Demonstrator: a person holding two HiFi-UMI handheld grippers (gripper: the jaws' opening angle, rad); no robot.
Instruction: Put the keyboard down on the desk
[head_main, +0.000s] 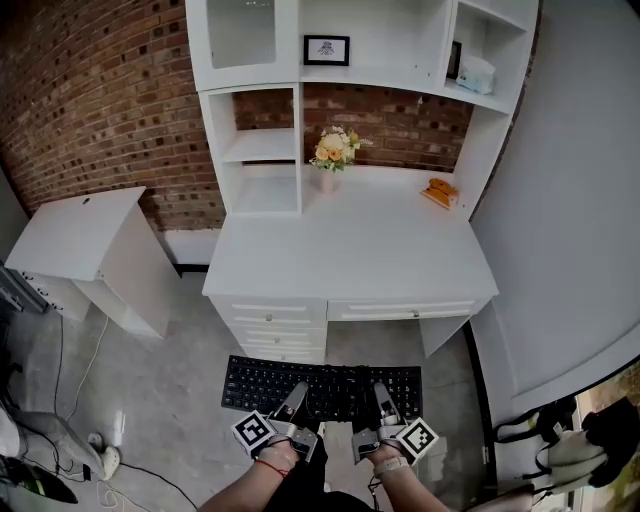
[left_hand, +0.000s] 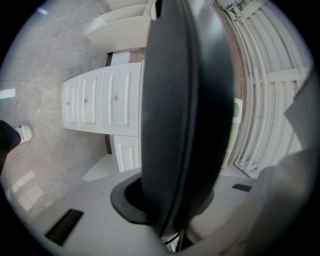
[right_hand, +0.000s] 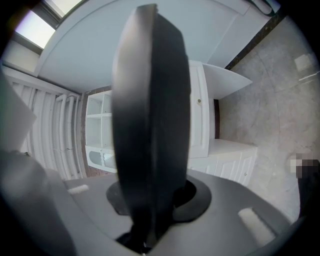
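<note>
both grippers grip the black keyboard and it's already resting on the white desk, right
No. The left gripper and right gripper do grip the black keyboard, but the head view shows it held over the floor in front of the white desk, not resting on it.

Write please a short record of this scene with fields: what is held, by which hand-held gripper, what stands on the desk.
Held item: black keyboard, over the floor before the desk
Left hand-held gripper: shut on the keyboard's near edge
Right hand-held gripper: shut on the same edge
On the desk: vase of flowers, orange object at back right
Task state: keyboard not yet on the desk
</note>
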